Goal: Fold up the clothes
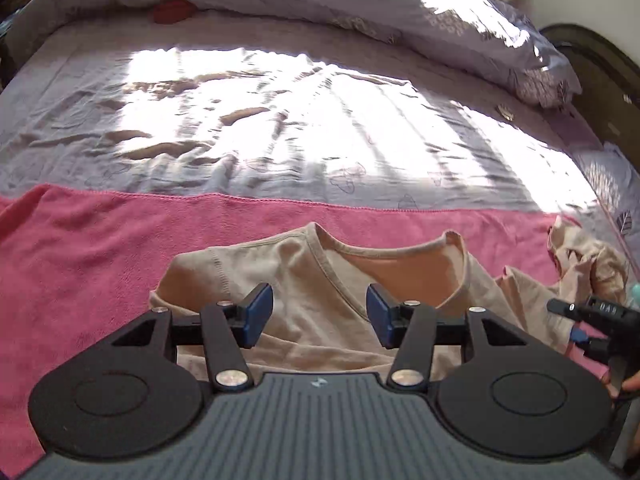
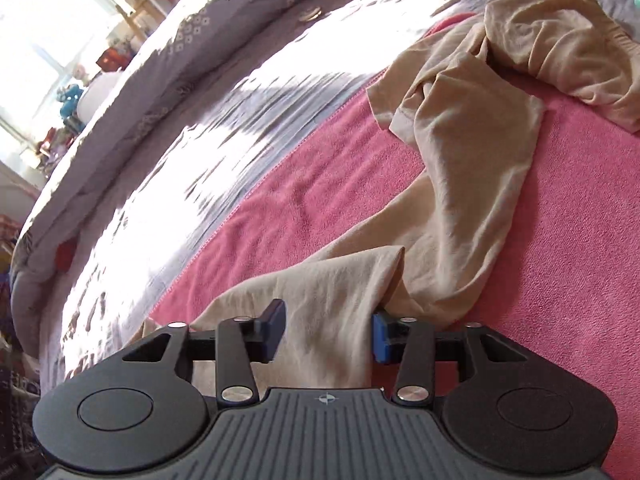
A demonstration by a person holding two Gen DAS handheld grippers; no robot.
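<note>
Farthest left is only the pink towel (image 1: 80,260). It is spread across the near part of the grey bedsheet (image 1: 240,120) as a flat working surface, I take it, with the rumpled quilt (image 1: 360,0) pushed to the far side out of the way. Next comes my left gripper (image 1: 320,312). Its fingers stand wide with nothing between them, and they hang just above the beige shirt (image 1: 304,264), which lies on the towel front-up with its V-neck pointing toward me. I read this as lining up on the chest just below the collar, ready to pin or pinch the body of the shirt while the other side is worked. The left shoulder and sleeve seam lie fairly smooth, so that side needs little from me. Moving right, the shirt gets messier: its right sleeve (image 2: 460,168) trails away across the towel in long loose folds, the cuff turned over on itself. My right gripper (image 2: 326,328) is at the near end of that run, with a raised fold of the cloth between the pads. The fingers look apart, so I would not call it a firm hold yet; closing here should let me draw the sleeve in across the chest. Farthest right sits a crumpled beige heap (image 2: 560,40), touching the sleeve's end. Whether it is a separate garment waiting its turn I cannot tell.
</note>
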